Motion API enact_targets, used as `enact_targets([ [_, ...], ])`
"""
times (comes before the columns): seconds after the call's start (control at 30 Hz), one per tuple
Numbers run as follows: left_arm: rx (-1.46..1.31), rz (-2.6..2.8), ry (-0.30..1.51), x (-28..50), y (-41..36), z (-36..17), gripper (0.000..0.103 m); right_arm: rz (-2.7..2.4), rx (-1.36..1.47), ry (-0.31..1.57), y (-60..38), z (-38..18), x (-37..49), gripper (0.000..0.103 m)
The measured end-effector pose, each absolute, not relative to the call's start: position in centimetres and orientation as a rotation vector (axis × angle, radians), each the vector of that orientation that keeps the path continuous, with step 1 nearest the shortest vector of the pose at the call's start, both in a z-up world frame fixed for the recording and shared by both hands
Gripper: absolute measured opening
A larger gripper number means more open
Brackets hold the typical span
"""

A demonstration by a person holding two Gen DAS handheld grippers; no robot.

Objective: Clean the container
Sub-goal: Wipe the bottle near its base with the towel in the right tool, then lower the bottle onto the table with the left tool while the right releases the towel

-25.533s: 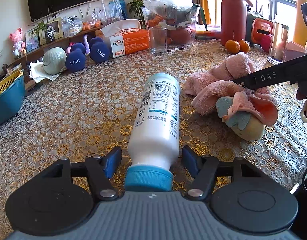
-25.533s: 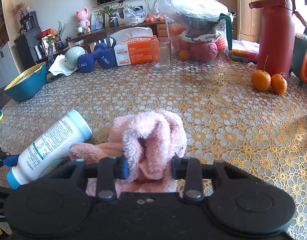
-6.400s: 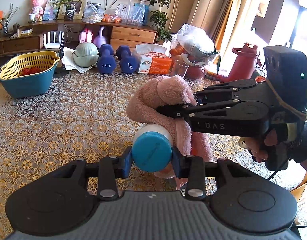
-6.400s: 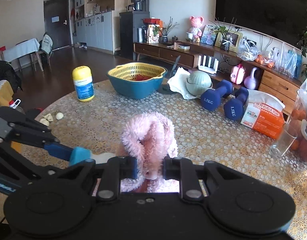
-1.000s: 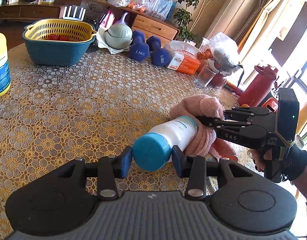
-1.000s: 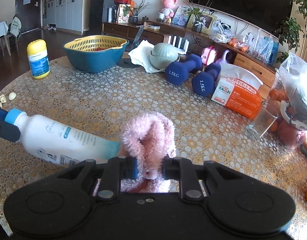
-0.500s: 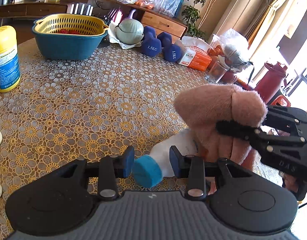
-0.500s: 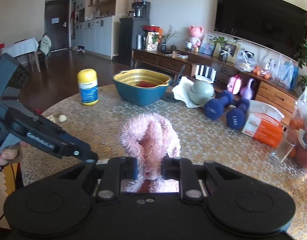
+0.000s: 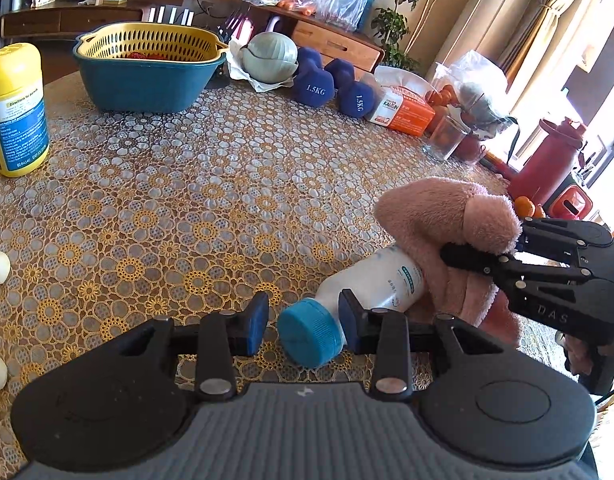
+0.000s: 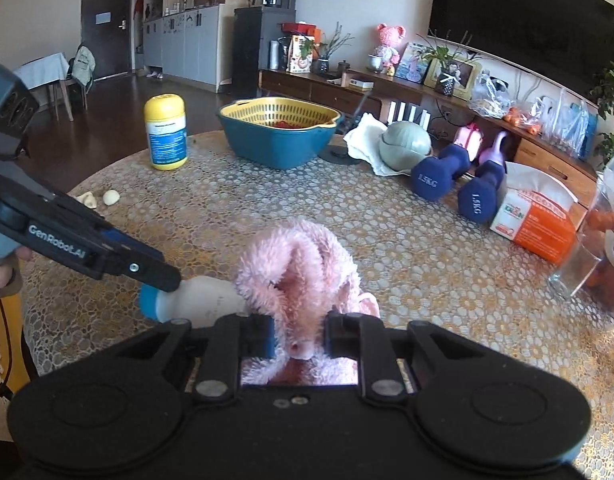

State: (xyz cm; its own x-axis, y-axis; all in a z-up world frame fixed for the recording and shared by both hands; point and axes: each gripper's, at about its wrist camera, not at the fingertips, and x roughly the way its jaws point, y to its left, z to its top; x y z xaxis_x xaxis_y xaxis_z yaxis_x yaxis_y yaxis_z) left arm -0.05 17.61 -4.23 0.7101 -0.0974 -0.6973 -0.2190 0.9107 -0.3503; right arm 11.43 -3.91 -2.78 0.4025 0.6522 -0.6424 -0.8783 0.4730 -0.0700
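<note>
White plastic bottle with blue screw cap (image 9: 363, 280) lies tilted on the bench (image 9: 179, 200), well in front of the blue basin with yellow colander (image 9: 147, 68). Left tool (image 9: 303, 324): jaws parted, right pad touching the bottle neck, left pad clear. Right tool (image 10: 297, 340) clamps the fluffy pink towel (image 10: 303, 272), pressed over the bottle's base end.

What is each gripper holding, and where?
Right gripper clamps the pink cloth by a bunched fold. Left gripper holds nothing: jaws open around the bottle cap.
</note>
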Motion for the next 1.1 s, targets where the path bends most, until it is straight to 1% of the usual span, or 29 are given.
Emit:
enact_targets([
  [0.33, -0.403, 0.085, 0.787, 0.0, 17.2, -4.0, 0.037, 0.888, -0.35, 0.639, -6.2, -3.2, 14.7, 0.019],
  [0.63, -0.385, 0.097, 0.789, 0.2, 17.0, -3.8, 0.037, 0.741, -0.362, 0.702, -8.8, -5.3, 16.6, 0.019],
  [0.73, -0.376, 0.1, 0.786, 0.3, 16.7, -3.7, 0.037, 0.714, -0.325, 0.756, -10.6, -5.7, 17.4, 0.02],
  [0.8, -0.376, 0.106, 0.782, 0.2, 16.6, -3.6, 0.037, 0.71, -0.343, 0.778, -11.0, -6.5, 17.4, 0.024],
  [0.9, -0.369, 0.127, 0.773, 0.1, 16.3, -3.3, 0.037, 0.711, -0.332, 0.771, -11.3, -6.6, 17.0, 0.026],
  [0.93, -0.366, 0.13, 0.771, 0.1, 16.3, -3.2, 0.037, 0.707, -0.32, 0.769, -11.5, -6.4, 17.0, 0.029],
  [0.97, -0.361, 0.136, 0.767, 0.1, 16.2, -3.0, 0.037, 0.699, -0.305, 0.764, -11.7, -6.1, 17.0, 0.036],
  [1.03, -0.346, 0.142, 0.758, -0.1, 15.9, -2.6, 0.038, 0.689, -0.269, 0.748, -12.6, -5.5, 16.7, 0.044],
  [1.1, -0.333, 0.152, 0.745, -0.3, 15.6, -2.1, 0.041, 0.688, -0.231, 0.745, -13.4, -5.0, 16.4, 0.047],
])
